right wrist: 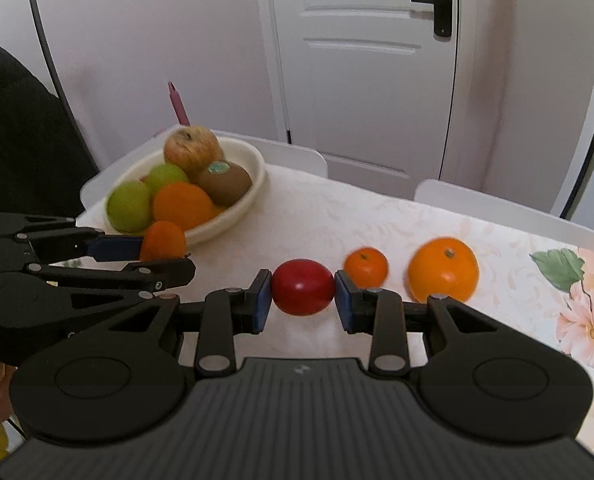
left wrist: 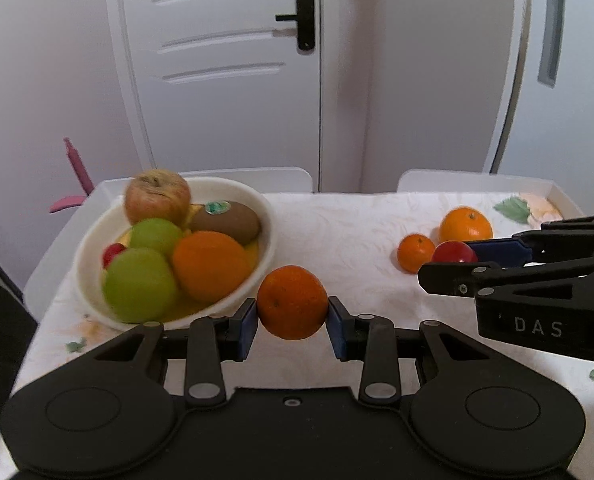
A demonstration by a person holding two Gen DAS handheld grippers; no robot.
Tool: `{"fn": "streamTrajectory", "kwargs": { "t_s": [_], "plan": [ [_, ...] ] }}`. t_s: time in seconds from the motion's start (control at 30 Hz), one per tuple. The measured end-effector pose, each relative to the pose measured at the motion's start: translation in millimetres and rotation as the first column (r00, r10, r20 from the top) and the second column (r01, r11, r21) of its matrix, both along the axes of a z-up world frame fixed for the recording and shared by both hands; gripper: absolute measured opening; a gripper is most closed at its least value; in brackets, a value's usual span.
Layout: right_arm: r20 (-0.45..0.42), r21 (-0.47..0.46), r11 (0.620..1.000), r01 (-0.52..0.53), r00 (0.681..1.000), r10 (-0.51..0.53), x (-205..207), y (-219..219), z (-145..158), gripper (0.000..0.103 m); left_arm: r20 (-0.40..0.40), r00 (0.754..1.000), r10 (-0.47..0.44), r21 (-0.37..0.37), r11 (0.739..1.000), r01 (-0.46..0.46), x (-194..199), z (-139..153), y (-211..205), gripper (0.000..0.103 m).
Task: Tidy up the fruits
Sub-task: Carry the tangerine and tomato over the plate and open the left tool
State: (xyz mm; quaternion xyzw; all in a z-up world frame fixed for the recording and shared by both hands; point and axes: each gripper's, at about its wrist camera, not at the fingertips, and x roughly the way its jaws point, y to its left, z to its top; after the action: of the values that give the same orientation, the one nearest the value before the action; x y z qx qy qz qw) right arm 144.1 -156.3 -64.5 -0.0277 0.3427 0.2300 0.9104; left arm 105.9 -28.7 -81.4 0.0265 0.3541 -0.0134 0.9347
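Fruit is clamped in both claws: the left gripper [left wrist: 292, 322] pinches an orange [left wrist: 292, 302], the right gripper [right wrist: 303, 304] a red fruit [right wrist: 303, 287], likely bound for the bowl [left wrist: 265, 216] near the tabletop's far left corner; two oranges [right wrist: 443, 270] wait toward its right edge.

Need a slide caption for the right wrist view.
Right gripper clamps a red fruit; left gripper holds an orange beside the bowl.
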Motion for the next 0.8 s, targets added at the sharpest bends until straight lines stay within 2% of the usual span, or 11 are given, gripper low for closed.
{"fn": "streamTrajectory", "kwargs": {
  "t_s": [0.2, 0.5, 0.8],
  "plan": [
    [0.012, 0.007, 1.000, 0.001, 1.000, -0.001, -5.0, 25.6, 25.2, 0.049, 0.019, 1.000, 0.015, -0.019, 1.000, -0.015, -10.0, 24.9, 26.2, 0.040],
    [0.014, 0.029, 0.999, 0.023, 1.000, -0.024, 6.3, 72.7, 44.6, 0.048, 0.042, 0.999, 0.017, -0.020, 1.000, -0.016, -2.2, 50.5, 78.2, 0.040],
    [0.011, 0.036, 0.998, 0.057, 0.998, -0.058, 35.7, 121.9, 47.7, 0.049, 0.034, 0.999, -0.006, -0.010, 1.000, 0.006, 30.4, 53.1, 128.3, 0.040]
  ]
}}
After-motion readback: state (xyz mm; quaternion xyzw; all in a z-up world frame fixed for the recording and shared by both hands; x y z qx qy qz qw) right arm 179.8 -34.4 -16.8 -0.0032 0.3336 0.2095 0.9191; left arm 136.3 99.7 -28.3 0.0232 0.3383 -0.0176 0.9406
